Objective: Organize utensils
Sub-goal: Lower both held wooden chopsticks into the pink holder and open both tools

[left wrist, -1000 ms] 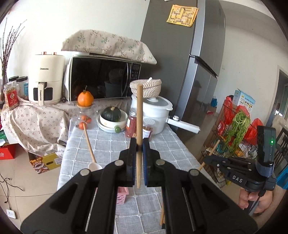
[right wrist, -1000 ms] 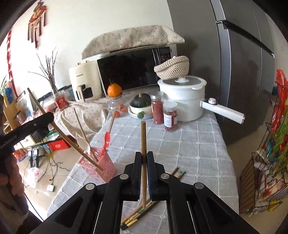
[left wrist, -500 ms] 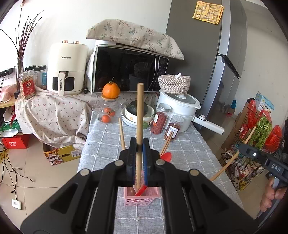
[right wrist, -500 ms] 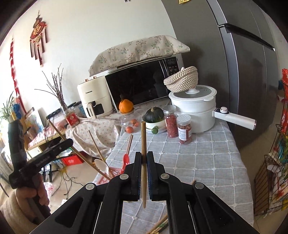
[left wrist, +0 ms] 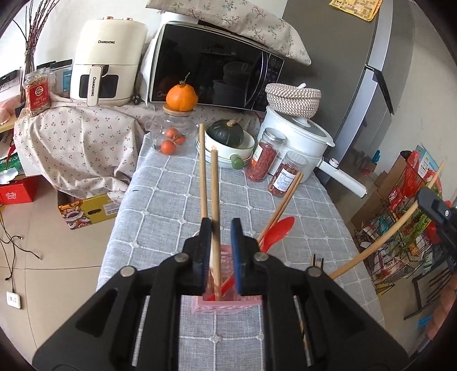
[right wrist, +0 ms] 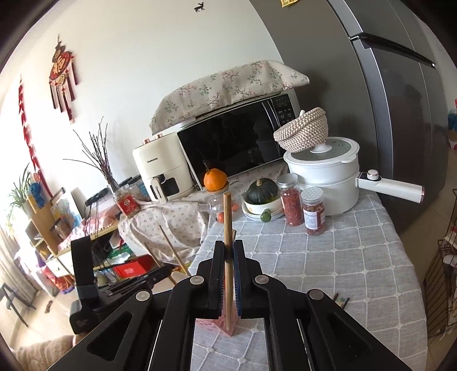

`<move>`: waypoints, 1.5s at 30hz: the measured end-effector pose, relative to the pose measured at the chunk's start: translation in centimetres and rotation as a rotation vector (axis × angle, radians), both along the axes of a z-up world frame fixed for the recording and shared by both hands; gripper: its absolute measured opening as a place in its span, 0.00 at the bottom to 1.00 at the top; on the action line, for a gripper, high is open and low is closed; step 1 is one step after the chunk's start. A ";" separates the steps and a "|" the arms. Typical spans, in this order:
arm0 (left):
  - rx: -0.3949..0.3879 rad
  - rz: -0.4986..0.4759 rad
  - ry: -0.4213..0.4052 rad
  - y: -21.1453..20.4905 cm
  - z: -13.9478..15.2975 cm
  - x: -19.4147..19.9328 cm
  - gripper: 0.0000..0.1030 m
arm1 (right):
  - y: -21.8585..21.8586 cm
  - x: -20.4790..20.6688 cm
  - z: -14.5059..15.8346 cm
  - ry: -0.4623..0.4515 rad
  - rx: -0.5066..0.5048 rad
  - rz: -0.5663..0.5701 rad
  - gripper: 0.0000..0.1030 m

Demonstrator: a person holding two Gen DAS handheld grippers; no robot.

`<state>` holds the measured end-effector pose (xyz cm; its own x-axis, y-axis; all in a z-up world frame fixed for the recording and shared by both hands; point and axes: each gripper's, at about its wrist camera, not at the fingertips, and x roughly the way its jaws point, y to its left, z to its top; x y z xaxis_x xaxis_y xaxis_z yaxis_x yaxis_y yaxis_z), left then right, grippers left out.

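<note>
Left gripper (left wrist: 219, 242) has just been opening its jaws; they stand apart, a wooden chopstick (left wrist: 214, 199) loose between them, its lower end in the pink basket (left wrist: 228, 306) right under the fingertips. Red spoon (left wrist: 275, 231) leans just right of them. Right gripper (right wrist: 228, 274) is clamped on another chopstick (right wrist: 227, 217), upright over the basket's corner

Grey fridge (right wrist: 385, 120) standing against a white wall (right wrist: 142, 57), daylight falling across both. Left of the fridge, a black microwave (left wrist: 211, 68) sitting under a floral cloth (left wrist: 228, 20), a cream air fryer (left wrist: 105, 60) beyond it. Red ornaments (right wrist: 61, 74) hanging further left. Beige tile floor (left wrist: 42, 251) lying below, a wire rack (left wrist: 400, 228) standing to the fridge's right.
</note>
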<state>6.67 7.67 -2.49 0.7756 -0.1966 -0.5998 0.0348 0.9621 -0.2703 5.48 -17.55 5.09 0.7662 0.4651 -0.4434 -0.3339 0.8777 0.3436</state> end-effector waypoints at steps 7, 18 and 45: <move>0.078 0.027 -0.082 0.4 2.1 -1.9 0.62 | 1.5 0.9 0.3 -0.021 0.056 -0.008 0.06; 0.186 0.016 -0.029 2.6 0.5 -2.9 0.72 | 5.1 2.1 0.0 -0.062 0.094 -0.018 0.06; 0.191 -0.029 0.055 1.9 -1.0 -2.6 0.72 | 8.6 4.4 -5.0 -0.051 0.034 -0.087 0.25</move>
